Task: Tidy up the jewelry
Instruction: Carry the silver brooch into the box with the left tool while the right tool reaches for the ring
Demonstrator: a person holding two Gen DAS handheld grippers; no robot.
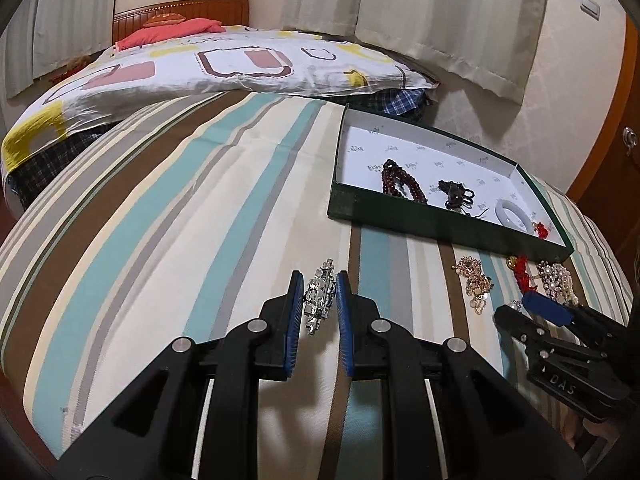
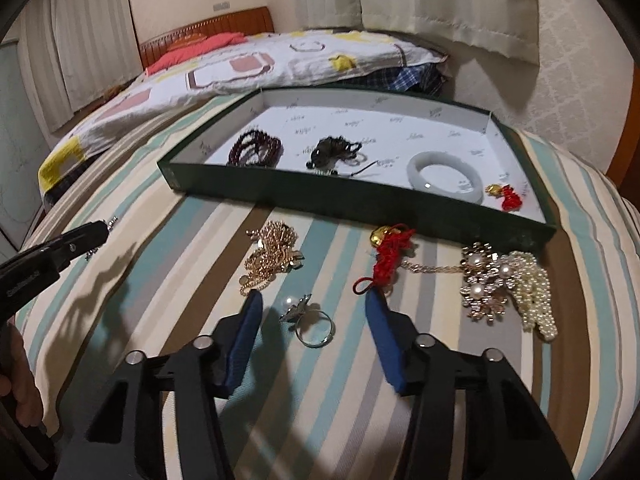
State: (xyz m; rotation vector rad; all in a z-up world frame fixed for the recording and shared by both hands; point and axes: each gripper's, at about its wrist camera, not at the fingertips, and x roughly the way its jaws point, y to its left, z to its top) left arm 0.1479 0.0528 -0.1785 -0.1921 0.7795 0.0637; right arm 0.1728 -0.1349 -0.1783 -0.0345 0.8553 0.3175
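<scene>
L claw (image 1: 318,300) pinches a crystal brooch (image 1: 319,295), lifted off the cloth. R claw (image 2: 314,312) spread, ring (image 2: 310,322) lying btwn its pads, none touching. Ring: tiny, light, hard, prob slippery; grip across the band, not the pearl top.

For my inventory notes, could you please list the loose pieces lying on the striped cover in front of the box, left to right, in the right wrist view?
Gold chain pile → pearl ring → red knotted charm → pearl-and-crystal brooch → white bead cluster.
</scene>
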